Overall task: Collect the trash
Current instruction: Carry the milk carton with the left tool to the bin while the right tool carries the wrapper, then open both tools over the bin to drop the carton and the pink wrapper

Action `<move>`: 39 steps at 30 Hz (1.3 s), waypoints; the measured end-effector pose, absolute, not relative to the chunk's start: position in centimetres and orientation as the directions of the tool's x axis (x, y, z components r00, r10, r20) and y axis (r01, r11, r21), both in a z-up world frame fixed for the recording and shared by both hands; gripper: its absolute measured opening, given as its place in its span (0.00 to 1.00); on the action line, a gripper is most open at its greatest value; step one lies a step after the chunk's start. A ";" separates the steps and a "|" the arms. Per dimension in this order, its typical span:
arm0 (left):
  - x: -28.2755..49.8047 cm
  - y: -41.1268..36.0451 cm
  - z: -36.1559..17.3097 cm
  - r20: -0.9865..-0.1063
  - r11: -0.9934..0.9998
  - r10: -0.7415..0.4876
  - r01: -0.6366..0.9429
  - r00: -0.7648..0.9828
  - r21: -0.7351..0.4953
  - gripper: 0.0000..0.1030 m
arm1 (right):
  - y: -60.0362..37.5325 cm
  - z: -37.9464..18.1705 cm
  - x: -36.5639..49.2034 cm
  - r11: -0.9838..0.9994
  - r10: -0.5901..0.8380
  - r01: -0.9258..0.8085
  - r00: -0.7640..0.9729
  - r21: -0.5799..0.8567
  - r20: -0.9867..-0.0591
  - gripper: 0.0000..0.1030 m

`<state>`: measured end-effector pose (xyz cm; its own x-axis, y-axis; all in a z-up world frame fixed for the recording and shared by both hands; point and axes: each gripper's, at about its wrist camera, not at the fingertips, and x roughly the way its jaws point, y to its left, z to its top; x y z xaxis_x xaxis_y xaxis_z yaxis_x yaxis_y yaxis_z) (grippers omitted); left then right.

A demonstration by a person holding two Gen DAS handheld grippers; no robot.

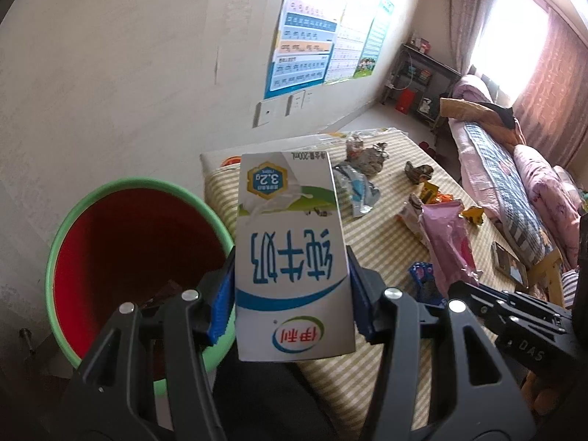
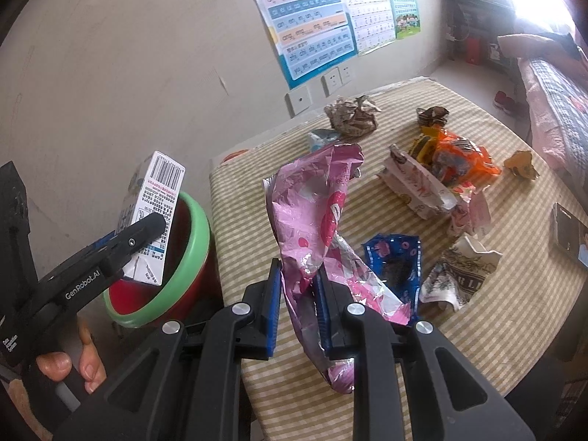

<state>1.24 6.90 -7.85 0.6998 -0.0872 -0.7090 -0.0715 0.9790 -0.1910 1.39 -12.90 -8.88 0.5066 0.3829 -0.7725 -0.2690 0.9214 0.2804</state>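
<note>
The left gripper (image 1: 292, 286) pinches a milk carton (image 1: 290, 257) at frame centre, beside the red bin (image 1: 121, 257) at lower left. The right gripper (image 2: 299, 308) is clamped on a pink wrapper (image 2: 312, 220), centre frame, above the striped table (image 2: 514, 312).

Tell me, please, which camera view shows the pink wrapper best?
The right wrist view: the pink wrapper stands full length, pinched in the right gripper over the table. The left wrist view shows only part of it off to the side.
</note>
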 end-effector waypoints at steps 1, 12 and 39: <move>1.2 7.2 -7.9 -0.709 0.978 -0.085 -0.076 0.700 -0.192 0.50 | -12.6 -8.9 1.4 0.920 0.384 -0.274 0.504 0.279 -0.773 0.18; 0.3 9.9 -8.4 -0.714 0.969 -0.052 -0.137 0.698 -0.205 0.50 | -8.9 -8.5 1.7 0.896 0.415 -0.360 0.472 0.260 -0.778 0.18; -3.4 21.2 -10.2 -0.741 0.899 0.146 -0.400 0.655 -0.177 0.50 | 5.1 -8.5 4.8 0.747 0.571 -0.575 0.297 0.335 -0.765 0.18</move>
